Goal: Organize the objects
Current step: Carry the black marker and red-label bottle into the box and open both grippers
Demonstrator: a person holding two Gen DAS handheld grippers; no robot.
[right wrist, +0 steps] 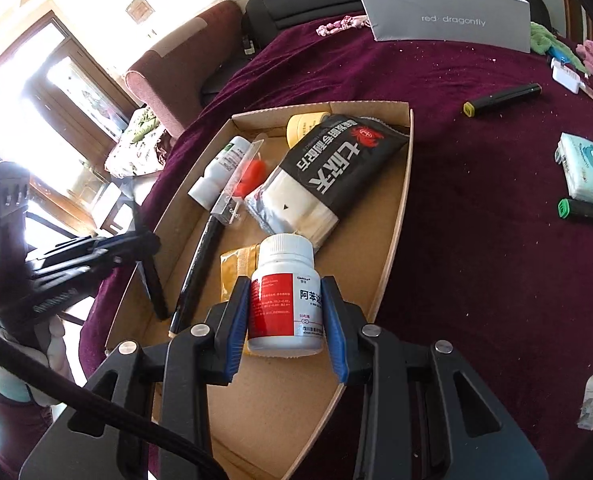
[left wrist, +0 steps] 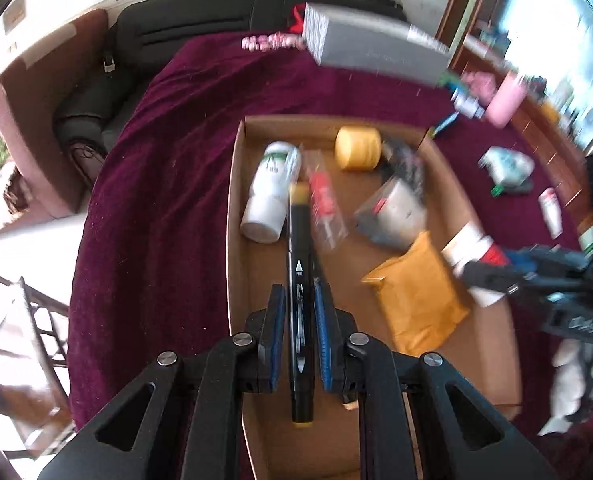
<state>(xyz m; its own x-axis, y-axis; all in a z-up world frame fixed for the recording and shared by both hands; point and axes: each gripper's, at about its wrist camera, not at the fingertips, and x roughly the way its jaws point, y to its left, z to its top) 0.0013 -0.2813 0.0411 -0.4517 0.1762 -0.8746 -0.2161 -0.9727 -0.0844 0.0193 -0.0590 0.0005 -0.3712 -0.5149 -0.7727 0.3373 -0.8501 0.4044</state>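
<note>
- Left gripper [left wrist: 299, 312] is clamped nearly shut on a black marker [left wrist: 299, 280] with a yellow cap, held over the left half of the cardboard tray [left wrist: 232, 208] at frame centre.
- Right gripper [right wrist: 284, 304] is partly open but pressed onto a white medicine bottle [right wrist: 284, 292] with a red label, low centre, above the tray [right wrist: 400, 216].
- Best lower each until it nearly rests on bare cardboard — not on the yellow packet [left wrist: 412, 296] or the black pouch [right wrist: 336, 168] — then let go.
- Release one hand at a time; the bottle may roll.
- Another marker [right wrist: 500, 98] lies on the maroon cloth [right wrist: 476, 280], upper right, not yet collected.
</note>
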